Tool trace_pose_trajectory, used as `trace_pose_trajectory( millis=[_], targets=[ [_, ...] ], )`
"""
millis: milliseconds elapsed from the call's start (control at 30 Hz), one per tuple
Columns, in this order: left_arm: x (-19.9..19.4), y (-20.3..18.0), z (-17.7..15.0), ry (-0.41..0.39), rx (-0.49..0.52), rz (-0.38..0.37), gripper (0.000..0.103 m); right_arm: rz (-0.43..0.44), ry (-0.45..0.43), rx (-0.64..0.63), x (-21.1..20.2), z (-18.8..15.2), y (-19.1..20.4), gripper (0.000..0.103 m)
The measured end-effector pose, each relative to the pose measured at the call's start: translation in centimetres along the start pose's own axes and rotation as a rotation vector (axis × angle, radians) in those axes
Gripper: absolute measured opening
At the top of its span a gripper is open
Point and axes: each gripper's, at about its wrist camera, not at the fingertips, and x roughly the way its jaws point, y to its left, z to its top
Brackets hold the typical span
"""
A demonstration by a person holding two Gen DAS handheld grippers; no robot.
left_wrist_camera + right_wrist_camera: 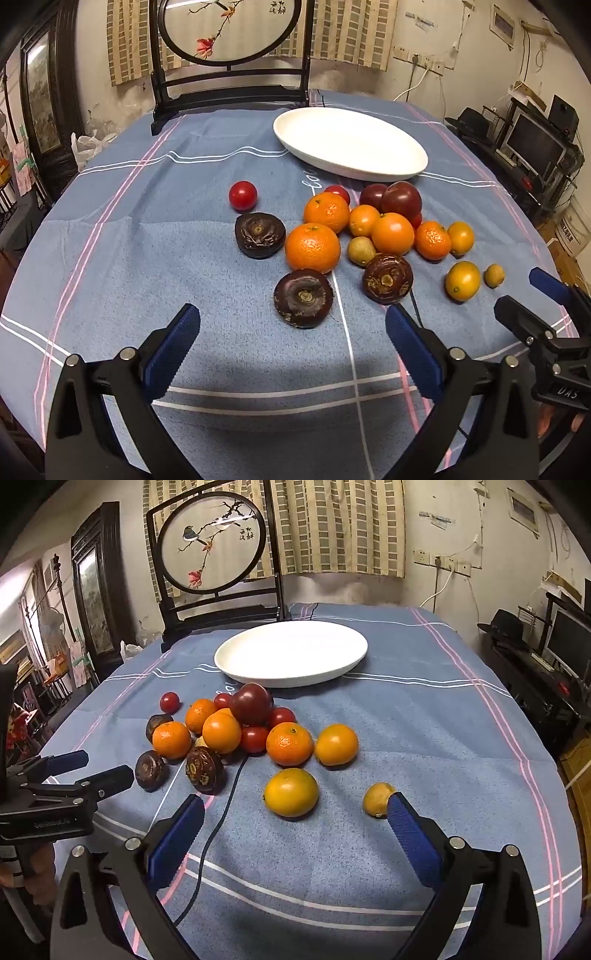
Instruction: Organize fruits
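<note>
**Operator:** Report task progress.

**Technician:** Judged from the present layout, sorting has not started. The white plate (291, 653) holds nothing. All fruit lies on the blue cloth of the counter (424, 738), on the near side of the plate.

**Operator:** List the fruit relative to the plate.

**Technician:** The dark red plum (251, 703) sits just in front of the plate's near rim, on top of a tight cluster. Around it are small red tomatoes, among them a lone tomato (242, 195) lying to the left of the cluster, plus several mandarins such as the large mandarin (312, 248). Three dark water chestnuts lie at the cluster's near-left edge; the nearest chestnut (303, 298) is farthest from the plate. Two yellow-orange fruits lie apart on the near right: the yellow citrus (291, 792) and a small longan-like fruit (376, 799).

**Operator:** Gripper status?

**Technician:** The left gripper (291, 332) has its jaws spread wide and holds nothing; it hovers in front of the nearest chestnut. The right gripper (295, 823) is likewise spread and unloaded, with the yellow citrus between its finger lines and the small fruit just beside its right finger.

**Operator:** Remaining work?

**Technician:** Every piece remains to be moved, presumably onto the plate.
</note>
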Motion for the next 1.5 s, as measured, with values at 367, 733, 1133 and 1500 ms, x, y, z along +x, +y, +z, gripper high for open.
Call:
trace_pose_trajectory(
  millis=[367, 733, 1133, 1500],
  targets=[
    [0.19, -0.09, -0.29, 0.014, -0.001, 0.002, 0.098, 0.007, 0.009, 0.008, 0.19, -0.24, -0.08, 0.099],
    [0.27, -0.16, 0.02, 0.016, -0.004, -0.003, 0.098, 0.009, 0.015, -0.001, 0.33, -0.12, 0.10, 0.099],
    [0.49, -0.40, 0.15, 0.026, 0.001, -0.011, 0.098, 0.023, 0.017, 0.002, 0.53, -0.12, 0.22, 0.099],
    [0.45, -0.44, 0.09, 0.030, -0.003, -0.012, 0.098, 0.036, 0.023, 0.013, 0.40, -0.23, 0.06, 0.099]
  ],
)
